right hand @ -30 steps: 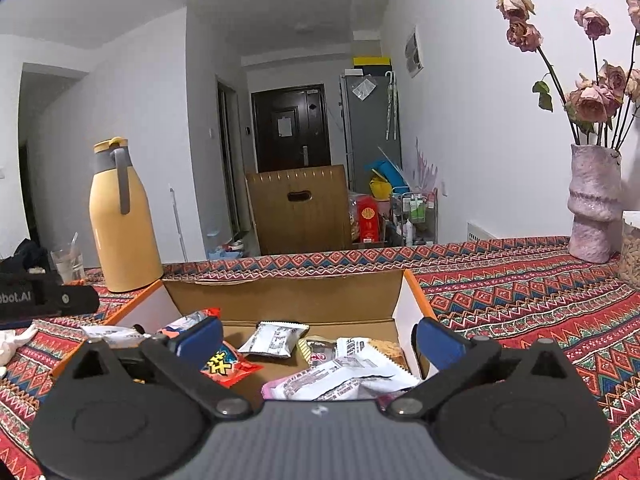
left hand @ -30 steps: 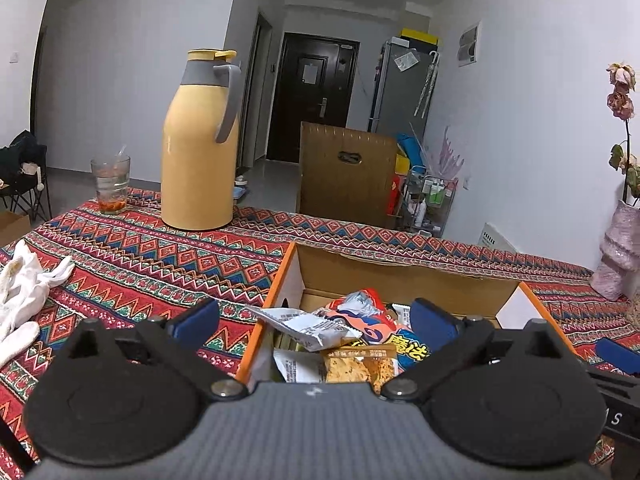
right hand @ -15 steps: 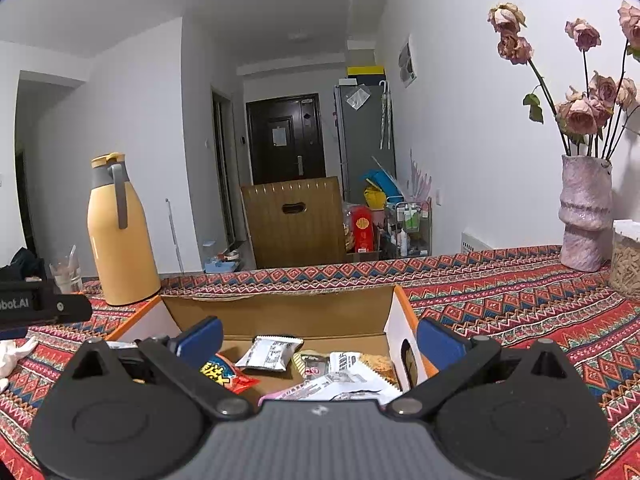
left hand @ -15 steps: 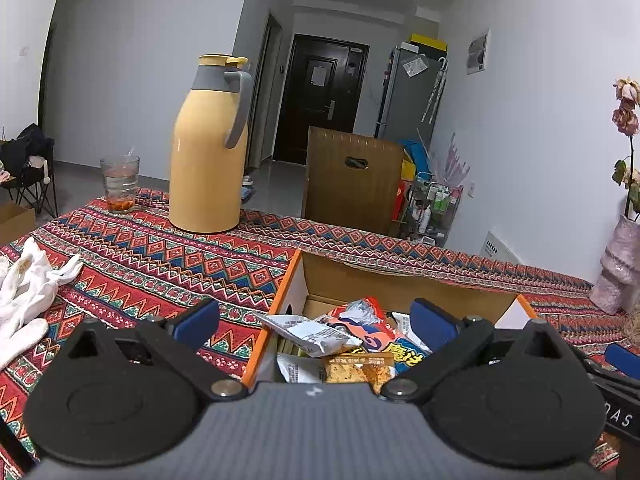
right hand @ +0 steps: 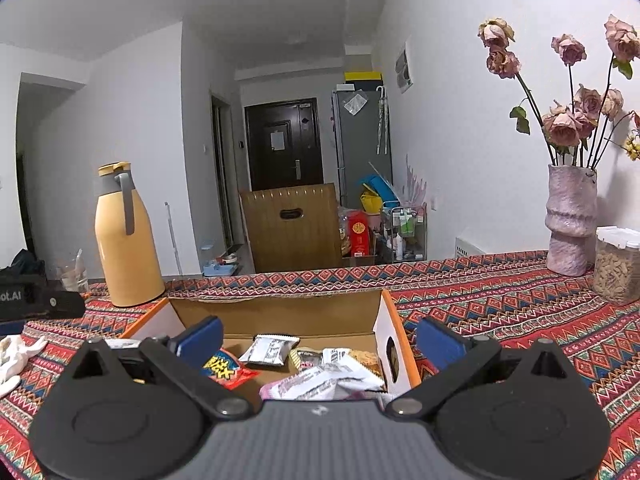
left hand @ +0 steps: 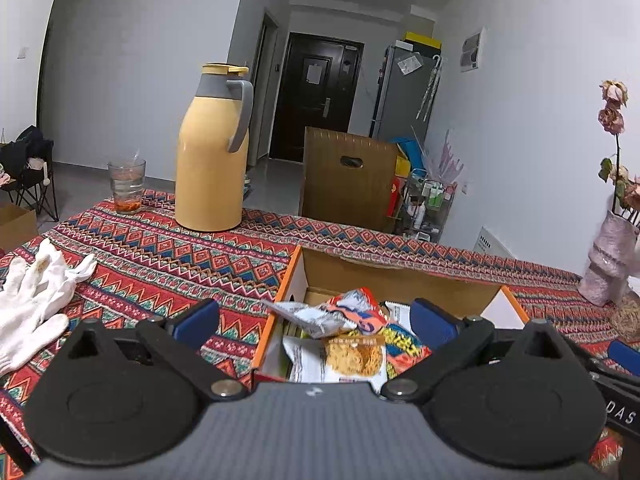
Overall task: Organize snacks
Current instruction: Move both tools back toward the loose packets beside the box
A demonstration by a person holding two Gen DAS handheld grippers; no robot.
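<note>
Snacks are lying loose in an open cardboard box [right hand: 280, 312] that is sitting on the patterned surface [left hand: 160, 256]: a noodle packet [left hand: 354, 354] with a clear window is resting near the front on the left side, a crumpled white wrapper [left hand: 316, 318] and a red-and-orange bag [left hand: 362, 312] are piled just behind it, a small white-and-black packet [right hand: 270, 350] is lying flat toward the back wall, and a red packet with yellow lettering [right hand: 226, 370] is sitting beside it. A pale crinkled wrapper [right hand: 320, 382] is heaped at the near right corner. The left gripper [left hand: 314, 322] is hovering above the box's left end with its fingers spread wide and holding nothing; the right gripper [right hand: 320, 338] is hanging over the box's right end, likewise spread wide and empty. Judging by this, the step in hand is choosing a packet, with no grasp begun. The next move is probably calling for one gripper to be lowering into the box, straddling a single packet by its edge and closing gently, since the wrappers are thin, slippery and overlapping. Farther out, a yellow thermos [left hand: 212, 152] and a glass [left hand: 126, 184] are standing well apart from the box, white gloves [left hand: 36, 300] are lying to the left, and a vase of dried roses [right hand: 570, 220] with a clear jar [right hand: 616, 266] beside it is standing to the right.
</note>
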